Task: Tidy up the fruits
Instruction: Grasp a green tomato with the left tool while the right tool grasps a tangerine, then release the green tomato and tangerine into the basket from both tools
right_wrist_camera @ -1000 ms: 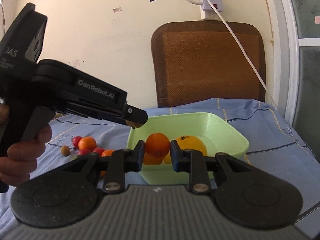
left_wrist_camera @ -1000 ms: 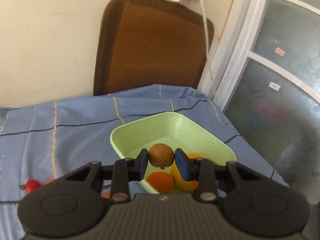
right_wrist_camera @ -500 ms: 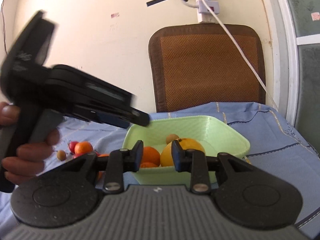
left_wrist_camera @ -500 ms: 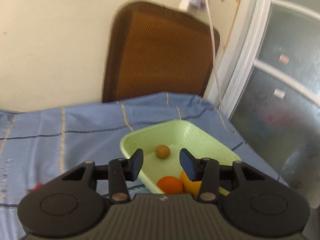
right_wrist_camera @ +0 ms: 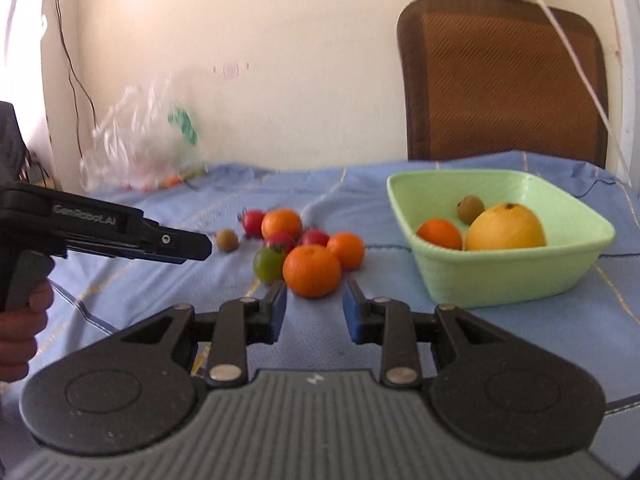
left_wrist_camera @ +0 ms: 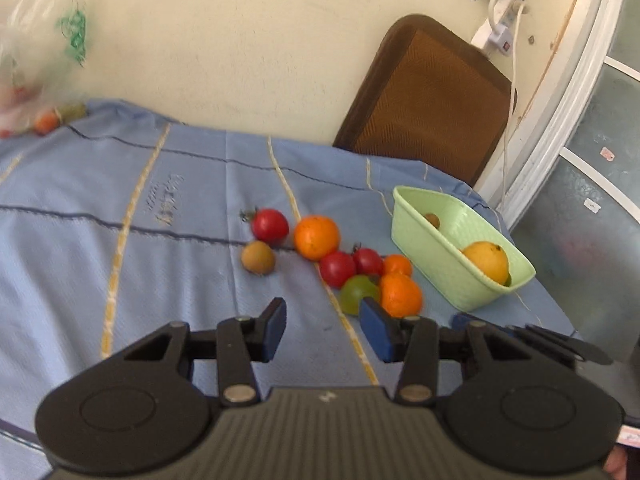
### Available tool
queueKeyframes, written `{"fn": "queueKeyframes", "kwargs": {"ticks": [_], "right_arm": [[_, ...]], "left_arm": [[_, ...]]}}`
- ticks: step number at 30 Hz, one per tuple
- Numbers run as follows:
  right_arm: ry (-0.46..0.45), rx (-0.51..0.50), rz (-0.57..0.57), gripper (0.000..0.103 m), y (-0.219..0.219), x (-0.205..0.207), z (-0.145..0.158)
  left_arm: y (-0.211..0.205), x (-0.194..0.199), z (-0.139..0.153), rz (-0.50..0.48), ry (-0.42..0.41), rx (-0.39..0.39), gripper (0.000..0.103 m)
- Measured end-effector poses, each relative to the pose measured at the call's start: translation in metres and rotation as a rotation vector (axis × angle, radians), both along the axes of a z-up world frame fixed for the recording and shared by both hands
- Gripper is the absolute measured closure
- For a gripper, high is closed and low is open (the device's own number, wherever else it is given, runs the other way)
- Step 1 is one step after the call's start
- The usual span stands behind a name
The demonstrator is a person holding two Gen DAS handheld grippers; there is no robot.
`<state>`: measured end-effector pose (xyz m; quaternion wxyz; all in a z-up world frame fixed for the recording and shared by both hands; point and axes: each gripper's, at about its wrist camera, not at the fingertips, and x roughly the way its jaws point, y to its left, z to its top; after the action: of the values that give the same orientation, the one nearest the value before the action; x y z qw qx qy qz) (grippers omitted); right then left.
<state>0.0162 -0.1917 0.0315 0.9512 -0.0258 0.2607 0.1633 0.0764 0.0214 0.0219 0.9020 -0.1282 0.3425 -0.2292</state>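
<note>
A: Tools both empty now. A second ago the left tool was clenched on a small brown fruit over the basket and the right tool on a small orange; half a second ago each had let go. Both now released, fingers spread, nothing between them.

B: Position change?

A: Both pulled back from the green basket. Left view had the basket filling the foreground; now it sits off to the right, and the loose fruit pile lies ahead on the blue cloth covering the tabletop. Right tool hangs low just short of the nearest orange, which lines up with the gap between its fingers.

B: Basket contents?

A: Right view shows three: large yellow-orange fruit, small orange touching it on the left, small brown fruit behind them. Left view shows only the brown one and the large one; the near wall hides the rest.

B: Outside it?

A: Cluster near the basket: three oranges, three red tomatoes, a green tomato, and a brown fruit at the cluster's left edge. Blurred plastic bag with something reddish inside, far back by the wall.
</note>
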Motion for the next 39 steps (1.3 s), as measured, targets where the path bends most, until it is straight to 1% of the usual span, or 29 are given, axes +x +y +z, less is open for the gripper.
{"fn": "queueKeyframes", "kwargs": {"ticks": [2,3,4,8,10,14,15,16,19,21,23,24,26,30,33,35,37,39], "right_arm": [[0.023,-0.018,0.002,0.060,0.005,0.010,0.000],[0.025,-0.023,-0.005,0.052,0.007,0.016,-0.001],[0.028,-0.026,-0.006,0.048,0.009,0.020,-0.001],[0.047,-0.064,0.002,0.049,0.018,0.037,-0.006],[0.051,-0.079,-0.001,0.060,0.019,0.036,-0.007],[0.037,-0.082,-0.005,0.060,0.008,0.014,-0.003],[0.030,-0.085,-0.013,0.060,0.006,0.007,-0.003],[0.024,-0.088,-0.019,0.060,0.002,0.000,-0.003],[0.012,-0.098,-0.040,0.060,-0.003,-0.016,-0.005],[0.004,-0.107,-0.045,0.060,-0.005,-0.022,-0.006],[-0.001,-0.112,-0.044,0.059,-0.003,-0.023,-0.007],[0.004,-0.117,-0.046,0.059,-0.002,-0.021,-0.008],[0.041,-0.120,-0.041,0.058,-0.002,-0.015,-0.011],[0.057,-0.068,-0.038,0.060,-0.009,-0.013,-0.011],[0.026,-0.033,-0.037,0.061,-0.015,-0.021,-0.009],[0.004,-0.008,-0.044,0.061,-0.019,-0.027,-0.007],[-0.033,0.021,-0.057,0.061,-0.029,-0.031,0.000],[-0.089,0.038,-0.091,0.061,-0.042,-0.033,0.011]], "left_arm": [[-0.001,0.004,-0.003,-0.015,-0.001,-0.017,0.061],[-0.004,0.006,-0.003,-0.020,0.004,-0.027,0.061],[-0.006,0.009,-0.004,-0.026,0.010,-0.037,0.061],[-0.011,0.016,-0.004,-0.032,0.006,-0.046,0.061],[-0.013,0.015,-0.005,-0.028,0.005,-0.035,0.061],[-0.026,0.014,-0.006,-0.047,-0.014,0.021,0.061],[-0.032,0.015,-0.007,-0.055,-0.018,0.041,0.056],[-0.037,0.016,-0.009,-0.059,-0.023,0.058,0.055],[-0.050,0.023,-0.014,-0.054,-0.018,0.103,0.055],[-0.055,0.027,-0.016,-0.036,-0.030,0.128,0.058],[-0.058,0.029,-0.017,-0.036,-0.038,0.145,0.071],[-0.059,0.029,-0.017,-0.045,-0.034,0.141,0.075],[-0.059,0.022,-0.016,-0.041,-0.036,0.150,0.075],[-0.051,-0.005,-0.015,-0.074,-0.022,0.122,0.075],[-0.052,-0.030,-0.015,-0.116,-0.034,0.128,0.075],[-0.055,-0.038,-0.012,-0.132,-0.035,0.132,0.075],[-0.061,-0.038,-0.002,-0.148,-0.034,0.105,0.075],[-0.071,-0.029,0.016,-0.168,-0.058,0.070,0.075]]}}
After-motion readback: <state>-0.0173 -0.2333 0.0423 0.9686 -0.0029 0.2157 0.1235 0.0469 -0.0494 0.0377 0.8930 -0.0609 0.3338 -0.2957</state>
